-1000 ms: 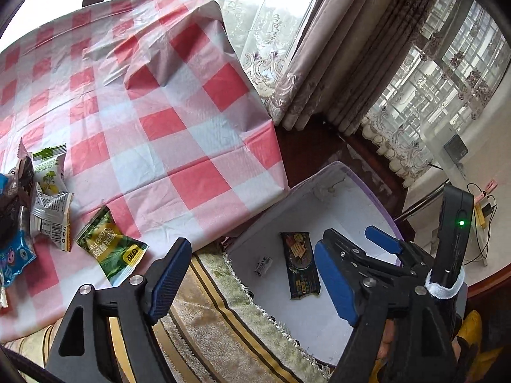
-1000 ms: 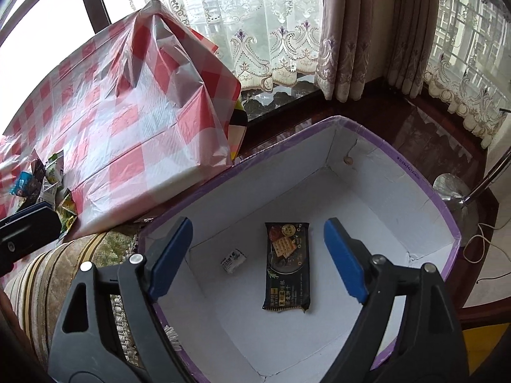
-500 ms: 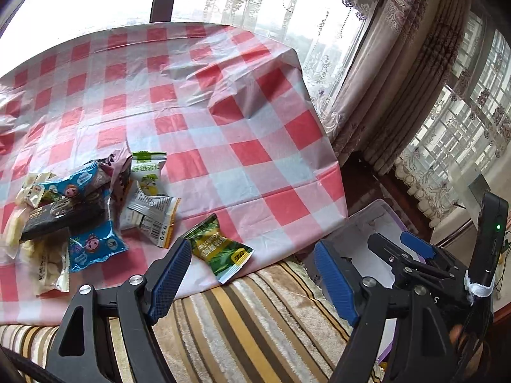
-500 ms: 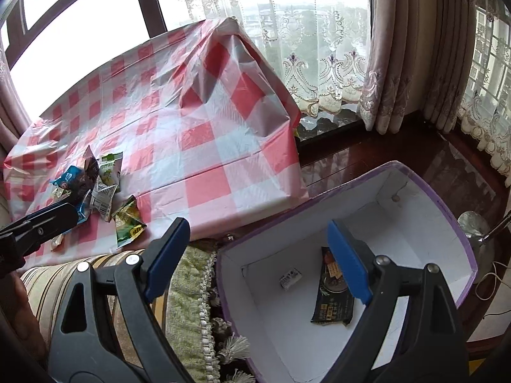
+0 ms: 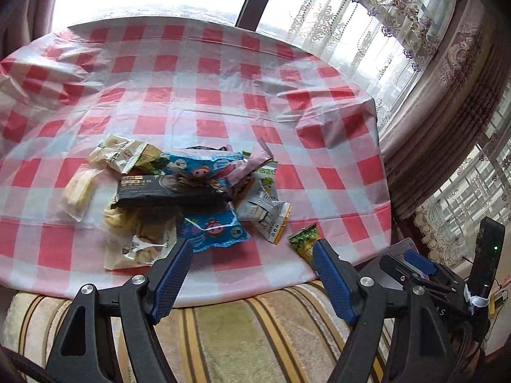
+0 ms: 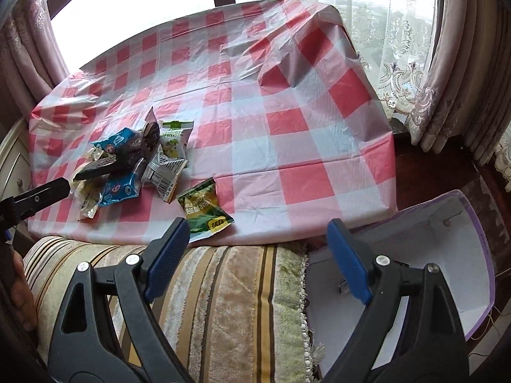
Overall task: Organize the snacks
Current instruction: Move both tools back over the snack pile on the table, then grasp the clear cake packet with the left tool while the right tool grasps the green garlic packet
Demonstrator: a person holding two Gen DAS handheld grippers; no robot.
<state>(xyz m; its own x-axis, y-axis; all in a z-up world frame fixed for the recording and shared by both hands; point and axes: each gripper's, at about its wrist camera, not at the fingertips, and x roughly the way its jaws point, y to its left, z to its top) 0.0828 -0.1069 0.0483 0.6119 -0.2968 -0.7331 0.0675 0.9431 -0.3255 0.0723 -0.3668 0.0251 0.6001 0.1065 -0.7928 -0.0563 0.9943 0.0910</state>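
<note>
Reaching for the pile: both tools hang over the near edge of the bench (image 5: 198,102), fingers apart and empty; judged step is picking the next snack for the box

Left gripper: left gripper (image 5: 252,274) stands with its fingers wide, nothing between them; snack pile (image 5: 172,194) lies just beyond the tips on the cloth

Pile, left side: pale translucent sachets (image 5: 78,191), soft and puffy, likely to crumple; better pinched at a sealed seam than across the belly

Pile, middle: long black bar wrapper (image 5: 172,188) lies across the top, flat and stiff-looking; blue cartoon packet (image 5: 212,228) lies nearest the left fingers, glossy film, probably slippery; take it alone, coming in low across its short side

Pile, right side: white-and-silver sachet (image 5: 266,215) with crimped ends, overlapping its neighbours; lifting it first may drag others

Green packet: green packet (image 6: 204,207) lies apart from the heap at the near edge of the bench, just beyond the right gripper's left finger; easiest single pick, since nothing rests on it

Right gripper: right gripper (image 6: 257,255) is open as well, blue ribbed pads facing, holding nothing

Cloth: red-and-white checked plastic sheet (image 6: 287,121), creased and loose; fingers that scrape it could bunch it and shift the snacks

Cushion: striped plush cushion (image 6: 223,293) lies under both tools

Box: white box with purple rim (image 6: 476,223) stands low at the right, beside the bench; a small item lies inside, too hidden to name
</note>
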